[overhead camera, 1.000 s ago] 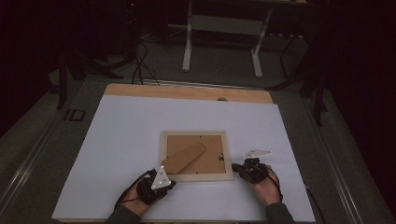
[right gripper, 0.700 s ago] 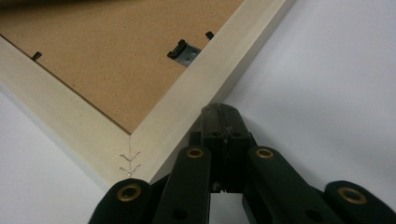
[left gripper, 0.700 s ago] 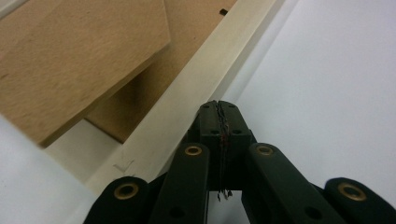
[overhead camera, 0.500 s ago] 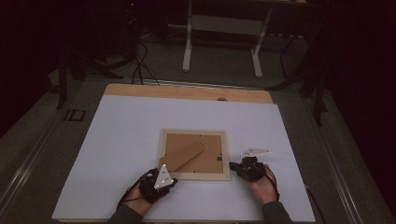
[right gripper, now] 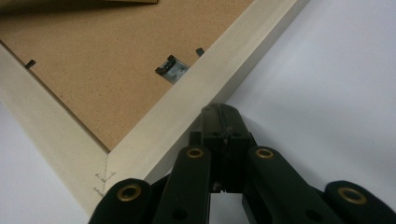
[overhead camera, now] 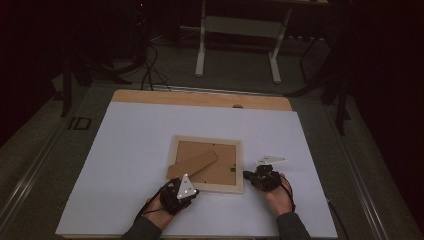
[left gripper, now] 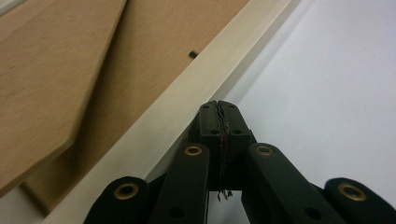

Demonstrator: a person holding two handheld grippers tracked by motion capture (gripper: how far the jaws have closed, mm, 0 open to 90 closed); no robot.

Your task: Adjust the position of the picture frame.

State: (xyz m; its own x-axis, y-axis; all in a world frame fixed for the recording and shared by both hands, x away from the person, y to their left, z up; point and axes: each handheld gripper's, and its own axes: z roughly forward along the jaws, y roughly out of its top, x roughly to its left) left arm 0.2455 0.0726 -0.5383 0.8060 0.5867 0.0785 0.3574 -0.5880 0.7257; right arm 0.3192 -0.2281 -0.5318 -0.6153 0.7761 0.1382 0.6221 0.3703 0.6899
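Note:
A pale wooden picture frame [overhead camera: 215,187] lies face down on the white sheet, brown backing board [overhead camera: 220,170] up. Its cardboard stand [overhead camera: 192,164] lies slanted across the back. My left gripper [overhead camera: 186,186] is shut, and its tip [left gripper: 219,109] touches the outer edge of the frame's near rail [left gripper: 187,102], close to the near left corner. My right gripper [overhead camera: 247,178] is also shut. Its tip [right gripper: 219,114] rests against the outside of the right rail [right gripper: 187,107], near a small metal hanger clip [right gripper: 172,69]. Neither gripper holds anything.
The white sheet [overhead camera: 130,150] covers the table, and a wooden strip [overhead camera: 200,97] shows along its far edge. Beyond it are white table legs [overhead camera: 202,45] and cables [overhead camera: 147,70] on a dark floor. Grey border strips run along both sides.
My left gripper has slid right along the near edge, closer to the frame's near rail. The right gripper has edged slightly left against the frame. Both stay shut.

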